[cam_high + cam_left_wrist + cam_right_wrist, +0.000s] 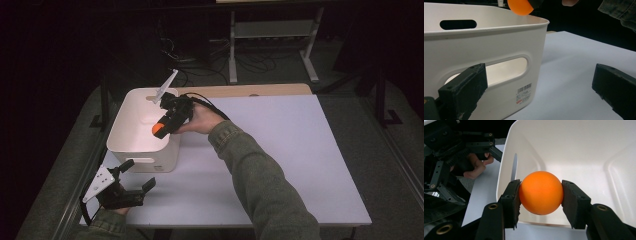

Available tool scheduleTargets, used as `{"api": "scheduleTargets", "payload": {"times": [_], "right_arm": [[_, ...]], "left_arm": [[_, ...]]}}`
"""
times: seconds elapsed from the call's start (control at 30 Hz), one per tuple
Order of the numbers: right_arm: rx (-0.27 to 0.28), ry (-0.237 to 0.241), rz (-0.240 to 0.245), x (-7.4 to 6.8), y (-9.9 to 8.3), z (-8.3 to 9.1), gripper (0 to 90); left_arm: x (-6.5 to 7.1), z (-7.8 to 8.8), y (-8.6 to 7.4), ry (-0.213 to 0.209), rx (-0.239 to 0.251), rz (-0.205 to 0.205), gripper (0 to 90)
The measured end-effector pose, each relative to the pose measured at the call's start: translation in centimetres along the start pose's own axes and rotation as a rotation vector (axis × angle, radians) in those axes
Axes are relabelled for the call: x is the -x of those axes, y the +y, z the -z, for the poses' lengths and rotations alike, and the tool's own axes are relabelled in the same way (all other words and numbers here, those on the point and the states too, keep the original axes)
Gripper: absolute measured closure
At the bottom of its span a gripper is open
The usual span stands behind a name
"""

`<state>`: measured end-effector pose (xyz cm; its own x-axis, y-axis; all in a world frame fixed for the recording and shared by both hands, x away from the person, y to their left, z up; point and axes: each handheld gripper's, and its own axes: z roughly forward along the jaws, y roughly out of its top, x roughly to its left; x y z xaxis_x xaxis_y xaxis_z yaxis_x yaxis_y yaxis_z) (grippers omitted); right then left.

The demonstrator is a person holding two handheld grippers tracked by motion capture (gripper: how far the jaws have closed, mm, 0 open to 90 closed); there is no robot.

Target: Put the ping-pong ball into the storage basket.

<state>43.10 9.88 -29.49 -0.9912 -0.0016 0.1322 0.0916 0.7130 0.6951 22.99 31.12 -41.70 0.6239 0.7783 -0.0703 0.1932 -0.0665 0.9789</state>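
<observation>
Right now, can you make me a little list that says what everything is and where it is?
Ball: orange ball, clamped between the pads of the right gripper
Ball's place: above the open top of the white bin
Bin: on the white table, near its left side, with handle slots and a barcode sticker
Inside the bin: what shows of it is bare
Left gripper: jaws open, holding nothing, on the table just in front of the bin
Person: sleeve reaching in over the table to the bin
</observation>
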Motion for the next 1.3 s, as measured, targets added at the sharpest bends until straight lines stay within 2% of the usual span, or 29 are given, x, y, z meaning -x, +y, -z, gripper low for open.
{"api": "scheduleTargets", "payload": {"times": [0.2,0.3,0.7,0.9,1.13,1.3], "right_arm": [[0.013,0.011,-0.018,0.3,0.1,-0.4,50.2],[0.018,-0.004,-0.037,0.4,0.1,-0.3,47.8],[0.052,-0.030,-0.073,0.4,-0.1,1.1,13.9],[0.034,-0.061,-0.069,0.1,-0.5,2.1,6.8],[0.061,-0.075,-0.075,-0.3,-1.2,3.1,0.3],[0.073,-0.090,-0.084,-0.4,-2.0,4.0,0.0]], "left_arm": [[0.0,0.0,0.0,0.000,0.000,-0.001,0.0],[0.0,0.0,0.0,0.000,0.000,0.000,0.0],[0.0,0.0,0.0,0.000,-0.004,0.000,0.0],[0.1,0.0,0.0,0.000,-0.007,-0.003,0.0],[0.1,-0.1,0.0,0.002,-0.009,-0.003,0.0],[0.1,-0.1,0.0,0.004,-0.009,-0.002,0.0]]}}
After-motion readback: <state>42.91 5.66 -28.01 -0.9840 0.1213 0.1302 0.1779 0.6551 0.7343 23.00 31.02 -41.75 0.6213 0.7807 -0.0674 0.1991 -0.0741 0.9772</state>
